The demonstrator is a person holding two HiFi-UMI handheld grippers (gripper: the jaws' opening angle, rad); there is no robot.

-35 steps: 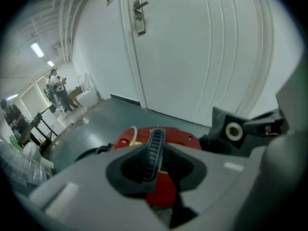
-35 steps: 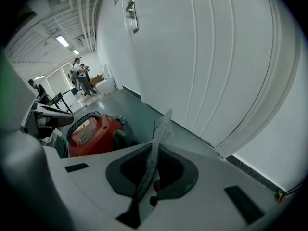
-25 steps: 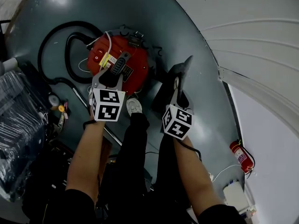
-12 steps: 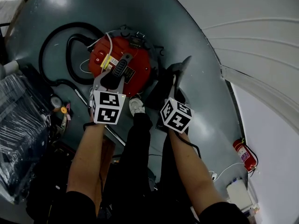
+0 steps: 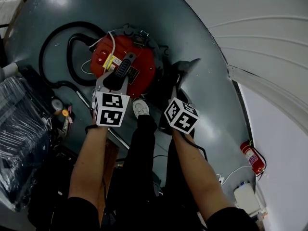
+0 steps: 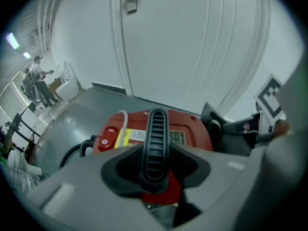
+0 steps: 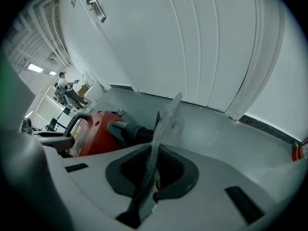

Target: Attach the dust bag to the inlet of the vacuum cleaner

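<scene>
A red round vacuum cleaner (image 5: 139, 57) stands on the grey floor, with a black hose (image 5: 53, 47) looped to its left. My left gripper (image 5: 115, 78) is shut on its black ribbed handle (image 5: 125, 67). In the left gripper view the handle (image 6: 155, 138) runs upright between the pads of the left gripper (image 6: 155, 177). My right gripper (image 5: 177, 88) is shut on the dark grey dust bag (image 5: 185, 69), which hangs close to the cleaner's right side. In the right gripper view the bag (image 7: 166, 119) shows edge-on in the right gripper (image 7: 149, 172), near a black ribbed inlet piece (image 7: 129, 131).
A white panelled wall (image 5: 269, 57) curves along the right. A red fire extinguisher (image 5: 250, 159) and a white box (image 5: 245, 198) sit at the lower right. Dark clutter and wrapped gear (image 5: 19, 124) fill the left edge. The person's white shoe (image 5: 138, 109) is just below the cleaner.
The right gripper has sunk and rolled, carrying the dust bag lower and nearer the cleaner's right side. The left gripper has stayed on the handle.
</scene>
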